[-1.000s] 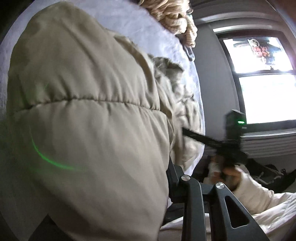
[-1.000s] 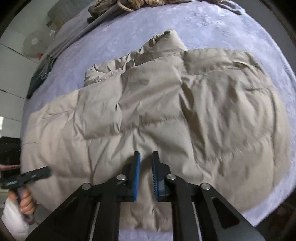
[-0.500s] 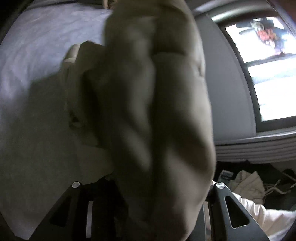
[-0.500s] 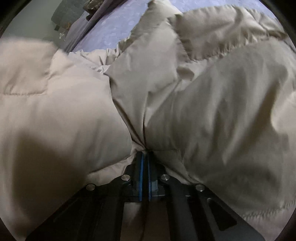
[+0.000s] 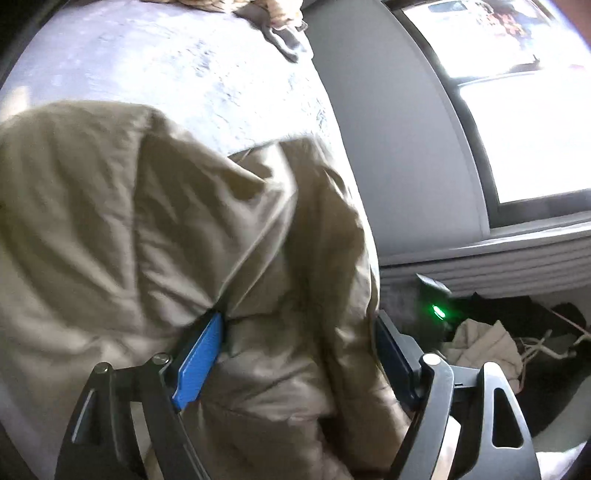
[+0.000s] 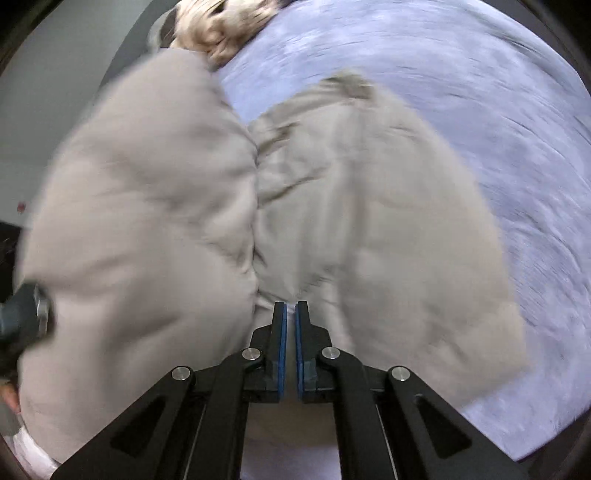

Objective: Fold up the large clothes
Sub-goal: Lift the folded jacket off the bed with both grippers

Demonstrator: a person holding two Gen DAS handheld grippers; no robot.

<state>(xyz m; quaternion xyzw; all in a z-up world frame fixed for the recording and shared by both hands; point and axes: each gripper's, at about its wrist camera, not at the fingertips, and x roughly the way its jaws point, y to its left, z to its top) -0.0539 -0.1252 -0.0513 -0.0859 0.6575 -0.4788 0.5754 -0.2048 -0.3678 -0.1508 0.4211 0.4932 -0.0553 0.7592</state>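
Observation:
A beige puffer jacket [image 5: 155, 229] lies bunched on the lavender bedspread [image 5: 207, 74]. My left gripper [image 5: 295, 354] has a thick fold of the jacket between its blue pads [image 5: 199, 354]. Its jaws are opening and stand wide apart. In the right wrist view the jacket [image 6: 388, 221] shows as two puffed halves that meet at a crease. My right gripper [image 6: 290, 314] is shut on the fabric at the near end of that crease. The left gripper's body [image 6: 26, 317] shows blurred at the left edge. The right gripper's green light [image 5: 437, 310] glows past the jacket's right edge.
A cream knitted garment [image 6: 221, 29] lies at the far end of the bed. A grey wall and a bright window [image 5: 517, 110] stand to the right of the bed. Loose clothes and cords [image 5: 491, 343] lie on the floor below the window.
The left gripper carried its part of the jacket across the bed, then spread its jaws. The right gripper closed on the jacket's near edge and moved with it, so the jacket is now doubled.

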